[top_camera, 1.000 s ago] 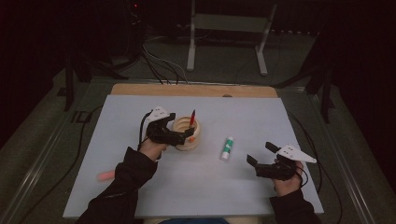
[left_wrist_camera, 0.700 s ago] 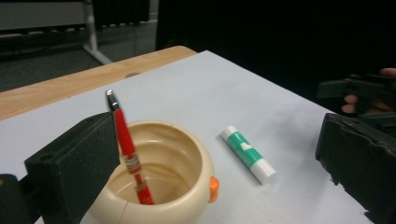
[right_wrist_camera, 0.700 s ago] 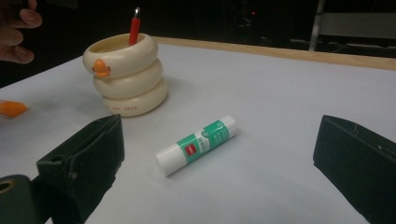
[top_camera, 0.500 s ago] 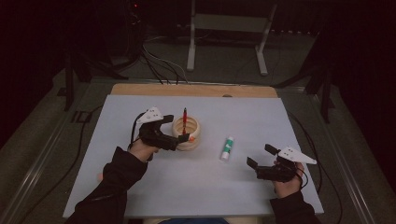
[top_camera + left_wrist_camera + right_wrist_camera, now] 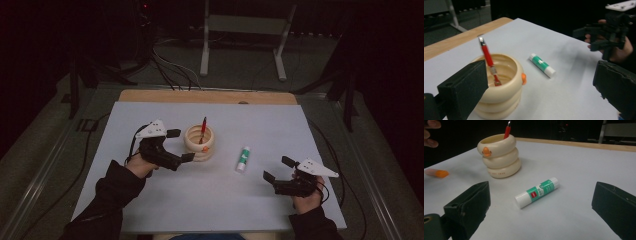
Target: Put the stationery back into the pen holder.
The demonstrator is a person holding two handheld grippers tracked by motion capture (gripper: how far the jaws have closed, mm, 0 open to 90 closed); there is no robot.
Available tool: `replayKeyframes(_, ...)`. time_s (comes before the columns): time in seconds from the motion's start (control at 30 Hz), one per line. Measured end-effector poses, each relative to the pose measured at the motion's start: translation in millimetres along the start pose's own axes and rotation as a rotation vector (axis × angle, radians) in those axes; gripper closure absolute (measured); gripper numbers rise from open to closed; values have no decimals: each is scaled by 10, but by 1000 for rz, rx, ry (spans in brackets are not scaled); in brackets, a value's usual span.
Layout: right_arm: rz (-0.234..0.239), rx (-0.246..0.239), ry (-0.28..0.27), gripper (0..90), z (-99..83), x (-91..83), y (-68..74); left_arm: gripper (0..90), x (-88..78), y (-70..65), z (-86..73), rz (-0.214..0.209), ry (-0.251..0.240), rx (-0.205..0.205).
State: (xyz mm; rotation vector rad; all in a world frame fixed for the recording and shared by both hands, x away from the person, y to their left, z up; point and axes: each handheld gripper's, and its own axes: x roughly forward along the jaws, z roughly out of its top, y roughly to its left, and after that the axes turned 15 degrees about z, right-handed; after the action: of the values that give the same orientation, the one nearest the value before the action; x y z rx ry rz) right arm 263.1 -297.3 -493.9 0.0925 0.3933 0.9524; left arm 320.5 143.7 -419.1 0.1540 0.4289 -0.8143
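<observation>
The left gripper (image 5: 179,145) is held just beside the cream holder (image 5: 199,142), with its jaws apart and nothing between them. In the left gripper view the holder (image 5: 499,87) is seen close in front of the near jaw, and a red pen (image 5: 488,60) is seen leaning inside it, tip down. The right gripper (image 5: 278,170) is kept low over the worktop (image 5: 210,200), its jaws also wide apart and empty. A glue stick (image 5: 537,192) is lying flat ahead of it, between the gripper and the holder, well apart from both jaws.

It is judged that the glue stick is the next thing to be taken and put in the holder. Some risks can be expected from here. The glue stick is round and lies on a smooth sheet, so it may be rolled away if one jaw touches it before the other. If it is grasped near one end, it may tilt in the jaws and hit the rim of the holder. The holder looks light; it may be pushed aside or tipped by the left gripper, which is very near to it, and the leaning pen may then fall out. An orange eraser (image 5: 436,173) lies farther off, beyond the holder from the right gripper.
</observation>
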Motion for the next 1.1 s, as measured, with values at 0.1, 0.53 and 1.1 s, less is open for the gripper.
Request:
replayKeyframes(0.1,4,0,1,21,1,9,3,2,-58,17,-32,-3,9,13)
replayKeyframes(0.53,15,2,0,21,-3,16,-5,4,-253,104,-256,2,48,65)
replayKeyframes(1.1,18,2,-2,21,4,16,-4,8,-607,298,-592,61,121,103)
